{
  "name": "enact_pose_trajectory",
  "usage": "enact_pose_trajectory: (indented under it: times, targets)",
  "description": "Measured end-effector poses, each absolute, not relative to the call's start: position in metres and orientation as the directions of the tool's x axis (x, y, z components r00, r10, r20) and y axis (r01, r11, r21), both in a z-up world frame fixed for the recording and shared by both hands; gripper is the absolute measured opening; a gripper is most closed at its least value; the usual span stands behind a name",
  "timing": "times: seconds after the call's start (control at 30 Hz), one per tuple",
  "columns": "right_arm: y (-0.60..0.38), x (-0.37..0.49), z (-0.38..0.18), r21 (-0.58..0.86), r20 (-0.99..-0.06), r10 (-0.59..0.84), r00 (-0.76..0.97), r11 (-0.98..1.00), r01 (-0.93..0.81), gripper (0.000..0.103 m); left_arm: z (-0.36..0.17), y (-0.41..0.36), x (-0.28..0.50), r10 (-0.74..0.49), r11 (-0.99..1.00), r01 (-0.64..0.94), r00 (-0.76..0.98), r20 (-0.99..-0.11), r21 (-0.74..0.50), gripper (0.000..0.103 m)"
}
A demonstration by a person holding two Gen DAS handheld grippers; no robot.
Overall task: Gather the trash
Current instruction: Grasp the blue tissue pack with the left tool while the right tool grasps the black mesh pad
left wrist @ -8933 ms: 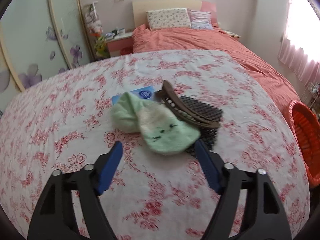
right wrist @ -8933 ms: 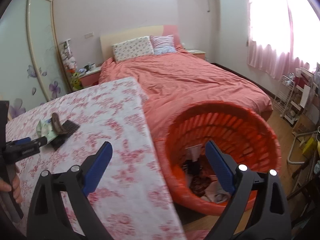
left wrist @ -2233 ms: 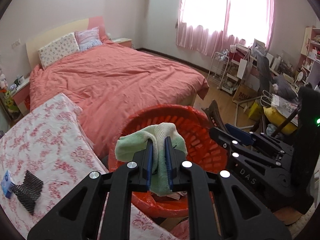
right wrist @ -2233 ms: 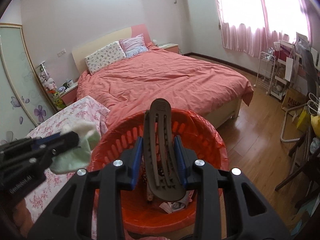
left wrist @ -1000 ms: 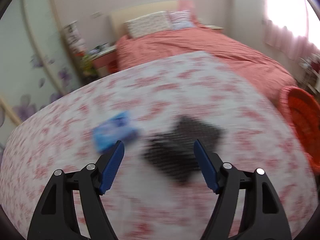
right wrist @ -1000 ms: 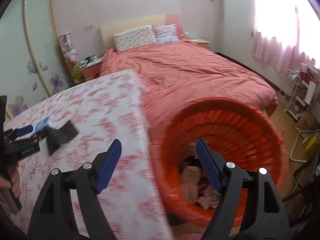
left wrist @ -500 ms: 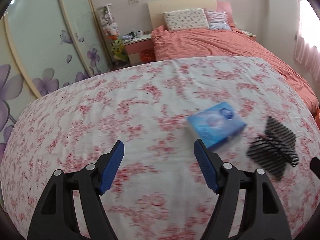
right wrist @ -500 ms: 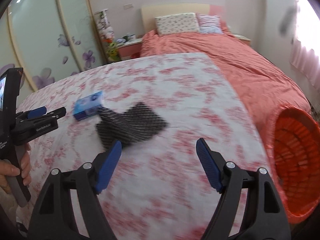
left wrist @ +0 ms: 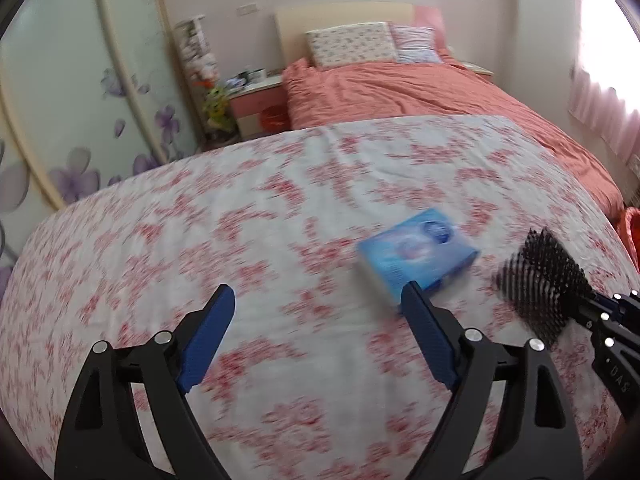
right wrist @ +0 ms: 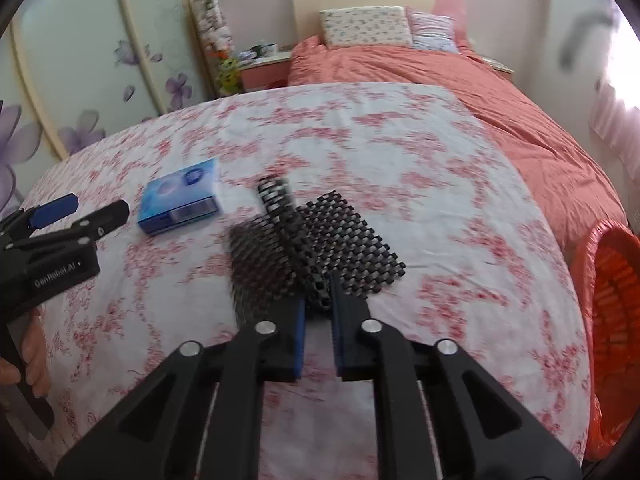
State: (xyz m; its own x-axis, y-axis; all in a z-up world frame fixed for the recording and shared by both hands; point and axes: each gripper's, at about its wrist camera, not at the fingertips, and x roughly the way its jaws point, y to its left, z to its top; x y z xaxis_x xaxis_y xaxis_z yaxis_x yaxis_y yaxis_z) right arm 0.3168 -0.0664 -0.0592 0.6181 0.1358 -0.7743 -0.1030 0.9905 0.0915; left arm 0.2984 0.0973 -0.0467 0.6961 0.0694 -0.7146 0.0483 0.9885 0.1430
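A black mesh mat (right wrist: 316, 240) lies crumpled on the floral cover (right wrist: 400, 152). My right gripper (right wrist: 318, 308) is shut on its near edge; in the left wrist view the mat (left wrist: 540, 280) shows at the right, pinched by that gripper. A blue box (left wrist: 416, 254) lies left of the mat, also seen in the right wrist view (right wrist: 180, 196). My left gripper (left wrist: 316, 312) is open and empty, just near and left of the box. The orange basket (right wrist: 612, 280) stands past the cover's right edge.
A bed with a coral duvet (left wrist: 400, 88) and pillows (left wrist: 352, 44) lies beyond the floral cover. A nightstand (left wrist: 256, 104) with clutter stands at the back left beside floral wardrobe doors (left wrist: 80, 80). Pink curtains (left wrist: 600, 112) hang at the right.
My right gripper has moved in and closed on the black mesh mat. My left gripper has moved closer to the blue box and stays open.
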Motion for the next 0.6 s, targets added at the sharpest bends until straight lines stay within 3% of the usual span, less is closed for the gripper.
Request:
enact_pose_trajectory:
  times: [0.17,0.43,0.6]
  targets:
    - [-0.097,0.315,-0.060,0.079,-0.774,0.054,0.631,0.997,0.012,0.007,-0.053,0.069,0.309,0.068,0.975,0.106,0.696,-0.715,0.196,0.087]
    - [-0.101,0.313,-0.064,0.083,-0.773,0.062,0.631,0.997,0.004,0.007,-0.061,0.047,0.334,0.076,0.955,0.161,0.677,-0.732,0.248,0.087]
    - [-0.101,0.313,-0.064,0.092,-0.774,0.070,0.630,0.996,0.003,0.007,-0.067,0.040,0.342,0.051,0.962,0.174,0.640,-0.767,0.209,0.084]
